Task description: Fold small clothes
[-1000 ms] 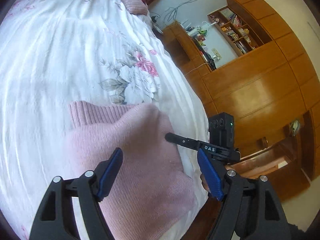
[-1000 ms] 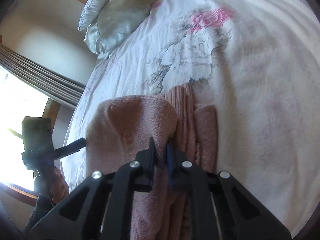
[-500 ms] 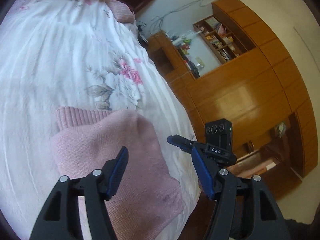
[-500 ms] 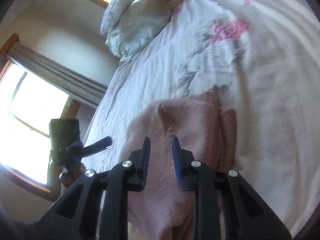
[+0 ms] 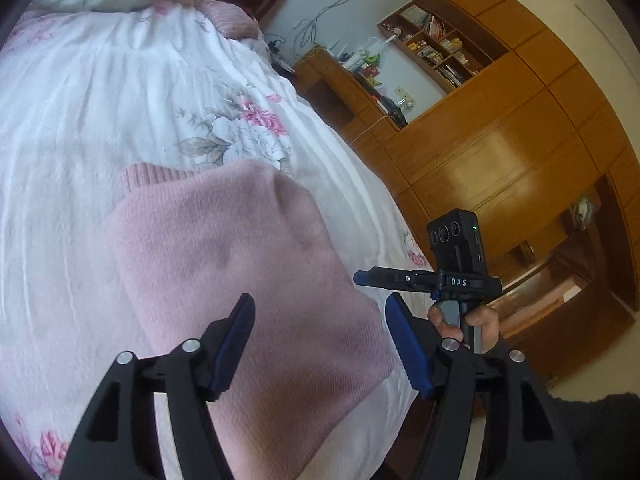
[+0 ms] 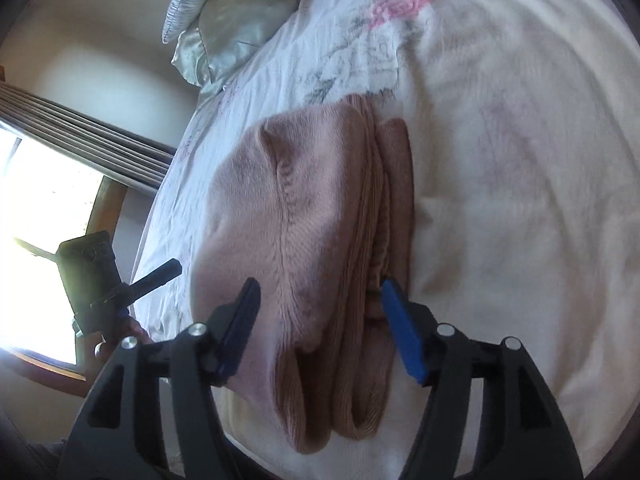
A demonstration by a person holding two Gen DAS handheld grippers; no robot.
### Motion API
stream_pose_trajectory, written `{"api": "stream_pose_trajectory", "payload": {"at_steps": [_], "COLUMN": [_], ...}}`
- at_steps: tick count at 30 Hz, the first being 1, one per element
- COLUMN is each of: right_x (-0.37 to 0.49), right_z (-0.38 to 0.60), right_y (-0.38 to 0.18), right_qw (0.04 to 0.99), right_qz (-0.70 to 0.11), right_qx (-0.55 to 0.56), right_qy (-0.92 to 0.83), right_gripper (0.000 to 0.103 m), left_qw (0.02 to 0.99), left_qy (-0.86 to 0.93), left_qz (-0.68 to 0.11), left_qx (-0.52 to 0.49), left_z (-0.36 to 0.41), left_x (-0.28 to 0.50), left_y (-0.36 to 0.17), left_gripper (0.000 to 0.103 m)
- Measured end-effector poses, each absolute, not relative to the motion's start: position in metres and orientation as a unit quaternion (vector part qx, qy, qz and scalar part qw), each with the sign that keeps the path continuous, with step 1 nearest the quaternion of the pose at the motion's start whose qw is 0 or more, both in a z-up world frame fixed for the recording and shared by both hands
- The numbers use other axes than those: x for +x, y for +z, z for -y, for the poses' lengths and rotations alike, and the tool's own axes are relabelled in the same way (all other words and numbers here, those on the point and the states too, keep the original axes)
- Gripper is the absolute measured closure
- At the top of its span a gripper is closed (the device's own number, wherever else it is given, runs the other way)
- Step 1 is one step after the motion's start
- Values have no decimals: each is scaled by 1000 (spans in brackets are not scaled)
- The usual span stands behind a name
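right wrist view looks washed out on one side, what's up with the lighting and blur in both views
Right wrist view: the window is blown out white, hazing the pink sweater. Left wrist view: even light, sharp sweater, glare on the wooden wardrobe; both bend at the edges.

The left gripper (image 5: 320,316) and right gripper (image 6: 320,300) are both hanging with jaws spread wide, gripping nothing; a hand (image 5: 466,322) is holding the right gripper's handle

Black gripper frames (image 5: 320,344), blue pads (image 5: 236,340), silver screws (DAS-marked camera mount)
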State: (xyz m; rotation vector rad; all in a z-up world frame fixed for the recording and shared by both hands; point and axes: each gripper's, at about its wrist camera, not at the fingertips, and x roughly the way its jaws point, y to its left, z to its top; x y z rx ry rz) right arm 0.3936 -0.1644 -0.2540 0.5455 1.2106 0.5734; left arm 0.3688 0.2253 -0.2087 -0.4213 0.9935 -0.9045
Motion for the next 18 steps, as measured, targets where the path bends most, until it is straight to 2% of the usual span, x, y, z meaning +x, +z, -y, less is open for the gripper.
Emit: {"api": "stream_pose_trajectory", "payload": {"at_steps": [1,2,3,7,10,12,14,15,17,18], "right_x": [394,396,398,398,403,402,400,399,404,410], "right_z": [159,152,147,166,179,176,183,188,196,196], "right_y": [-260,-266,-269,-247,-273,-288,-274,-263,-242,-238], "right_qw": [739,732,736,774,756,748,747,750,772,774], "right_qz": [-561,-566,-567,-523,-549,-557,-539,-525,-497,-494], "right_qx": [253,253,241,256,275,275,294,304,305,305], "right_qy": [273,282,281,250,227,232,256,263,254,252], "right_gripper": [45,72,82,89,89,81,72,71,57,57], "left_qw": [761,758,754,746,740,739,742,748,764,767], "left_qy": [-409,-407,-406,-412,-416,-410,-413,-421,-420,-411], "left_qz": [-467,-470,-473,-473,-483,-488,-482,-468,-449,-450], "left_qx": [-190,-197,-209,-224,-214,-216,-215,-209,-196,-199], "left_z": [-223,-223,-223,-206,-191,-194,-201,-206,-216,-221], "left_x": [368,369,370,381,383,383,381,379,385,393], "left_y": [-215,-222,-225,-221,-232,-232,-215,-202,-184,-182], "left_gripper": [35,35,35,35,36,37,37,36,33,32]}}
